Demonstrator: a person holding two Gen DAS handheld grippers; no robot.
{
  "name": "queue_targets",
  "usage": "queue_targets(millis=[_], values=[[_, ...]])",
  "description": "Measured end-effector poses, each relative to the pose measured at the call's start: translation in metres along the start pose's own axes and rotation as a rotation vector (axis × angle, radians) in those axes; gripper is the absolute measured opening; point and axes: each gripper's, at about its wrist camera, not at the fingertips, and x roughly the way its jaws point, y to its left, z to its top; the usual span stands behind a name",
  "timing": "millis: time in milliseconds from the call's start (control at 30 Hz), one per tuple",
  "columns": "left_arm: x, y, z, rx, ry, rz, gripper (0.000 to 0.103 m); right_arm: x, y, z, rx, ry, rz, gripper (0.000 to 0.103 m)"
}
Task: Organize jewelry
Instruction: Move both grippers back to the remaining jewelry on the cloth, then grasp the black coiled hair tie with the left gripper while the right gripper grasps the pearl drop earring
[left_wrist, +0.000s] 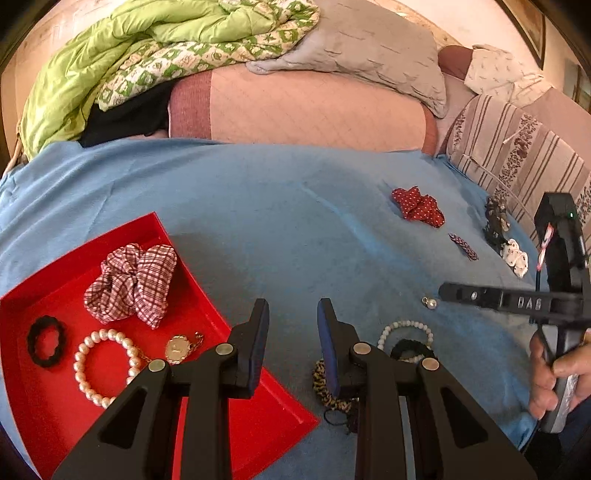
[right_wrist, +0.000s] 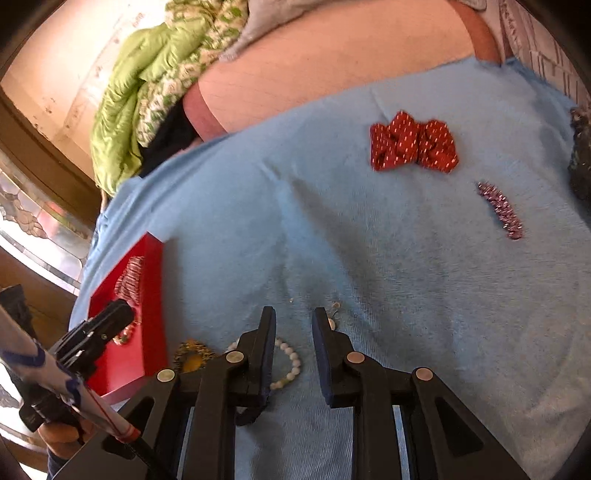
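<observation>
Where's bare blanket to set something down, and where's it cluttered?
Free: the wide blue blanket between the red tray, pink bolster and red dotted scrunchie. Crowded: beside the left gripper, around the white bead bracelet, and the blanket's right edge.

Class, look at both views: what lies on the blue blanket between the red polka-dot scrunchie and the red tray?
Nothing: between the red polka-dot scrunchie and the red plastic tray the blue blanket is bare, shown in both wrist views.
</observation>
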Motion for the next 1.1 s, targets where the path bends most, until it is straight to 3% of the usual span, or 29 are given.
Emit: queue_targets(millis=[267,433,533,667,800,967,1033,1100], values=[[0.013,-0.015,0.003,0.011,0.02,-0.044,0.026,0.021,-0.005,-0.002,-0.061,0.042,-0.129,0.022],[0.021,-0.032,-0.001,0.043,0.052,-0.084,0.026,0.034,0.008,-0.006,-0.188,0.046,-0.235,0.022],[0.025,-0.044,-0.006,0.083,0.087,-0.135,0.026,0.035,0.016,-0.008,-0.257,0.042,-0.282,0.012],[0.03,-0.067,-0.022,0.2,0.171,-0.226,0.026,0.02,0.007,-0.003,-0.202,0.013,-0.231,0.012],[0.034,-0.089,-0.038,0.324,0.194,-0.187,0.026,0.007,0.007,0.001,-0.172,-0.016,-0.191,0.012],[0.047,-0.093,-0.041,0.329,0.203,-0.149,0.026,0.003,0.009,-0.002,-0.169,-0.02,-0.17,0.012],[0.05,-0.095,-0.042,0.332,0.199,-0.121,0.019,0.003,0.01,-0.001,-0.166,-0.025,-0.17,0.012],[0.049,-0.094,-0.039,0.325,0.195,-0.12,0.005,0.002,0.008,0.0,-0.158,-0.029,-0.163,0.012]])
